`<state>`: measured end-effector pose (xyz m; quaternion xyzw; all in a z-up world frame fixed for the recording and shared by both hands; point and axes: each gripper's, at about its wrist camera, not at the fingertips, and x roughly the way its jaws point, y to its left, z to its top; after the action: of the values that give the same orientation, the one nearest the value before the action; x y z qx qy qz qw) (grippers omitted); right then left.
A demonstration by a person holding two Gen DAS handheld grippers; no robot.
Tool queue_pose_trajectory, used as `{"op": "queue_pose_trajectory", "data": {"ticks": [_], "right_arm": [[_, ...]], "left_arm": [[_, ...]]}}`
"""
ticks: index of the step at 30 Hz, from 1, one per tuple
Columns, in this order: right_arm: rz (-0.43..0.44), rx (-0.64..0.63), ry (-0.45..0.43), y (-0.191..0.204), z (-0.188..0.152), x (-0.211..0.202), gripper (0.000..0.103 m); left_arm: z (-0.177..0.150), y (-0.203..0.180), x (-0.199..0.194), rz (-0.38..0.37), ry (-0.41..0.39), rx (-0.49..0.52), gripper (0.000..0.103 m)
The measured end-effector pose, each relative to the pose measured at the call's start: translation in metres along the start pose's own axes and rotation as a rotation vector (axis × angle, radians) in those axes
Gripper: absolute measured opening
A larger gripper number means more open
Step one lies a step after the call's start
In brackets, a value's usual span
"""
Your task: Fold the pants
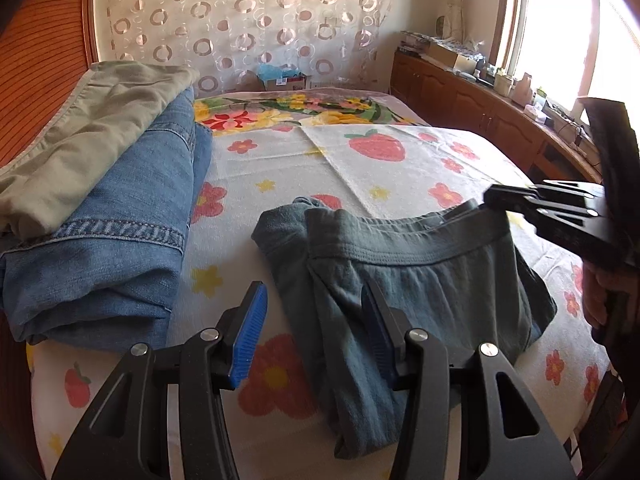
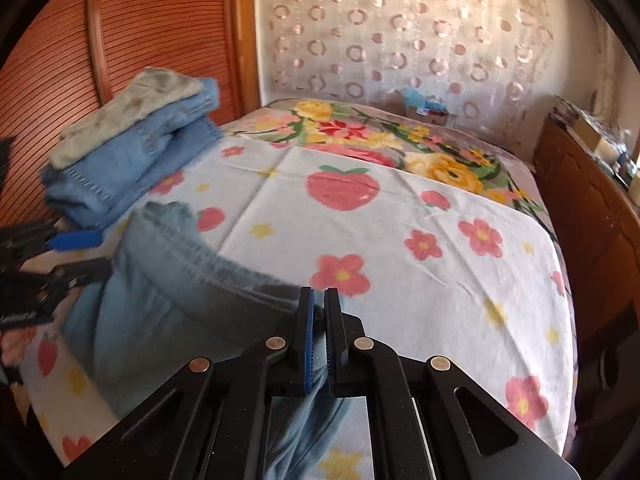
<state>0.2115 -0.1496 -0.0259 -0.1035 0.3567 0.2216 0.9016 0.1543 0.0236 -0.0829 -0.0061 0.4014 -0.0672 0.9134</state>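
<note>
1. Closest to the left wrist lens, the left gripper (image 1: 316,328) stood about half open over the near edge of the pants (image 1: 420,280), with nothing pinched; one blue pad hung over the bedsheet (image 1: 400,184), the other over the cloth.
2. Across the bed, the right gripper (image 2: 319,332) had its pads closed on a fold of the pants at their right side, cloth bunched between them.
3. Grey-blue and already doubled, the pants lay near the bed's front edge, waistband (image 1: 400,236) turned toward the far side.
4. Well to the left sat a stack of folded jeans (image 1: 120,232) with a khaki garment (image 1: 88,128) on top, apart from the pants.
5. Judged from this, the step in hand was gripping both sides ahead of another fold.
6. Next, the left pads probably needed to close on the near left edge, level with the right hold, so both sides could lift together without the layers sliding apart.
</note>
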Motion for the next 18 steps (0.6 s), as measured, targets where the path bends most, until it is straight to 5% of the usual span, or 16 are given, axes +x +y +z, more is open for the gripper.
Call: {"op": "queue_pose_trajectory", "data": {"ticks": [7,12,18], "right_arm": [[0.017,0.065,-0.021,0.002,-0.007,-0.001,0.007],[0.057,0.058,-0.034,0.002,-0.014,-0.018,0.032],[0.059,0.057,0.039,-0.003,-0.018,-0.006,0.031]], "left_arm": [[-0.013,-0.004,-0.013,-0.026,-0.01,0.005,0.05],[-0.022,-0.011,-0.017,-0.049,-0.006,0.018,0.05],[-0.03,-0.014,-0.015,-0.049,0.006,0.021,0.05]]}}
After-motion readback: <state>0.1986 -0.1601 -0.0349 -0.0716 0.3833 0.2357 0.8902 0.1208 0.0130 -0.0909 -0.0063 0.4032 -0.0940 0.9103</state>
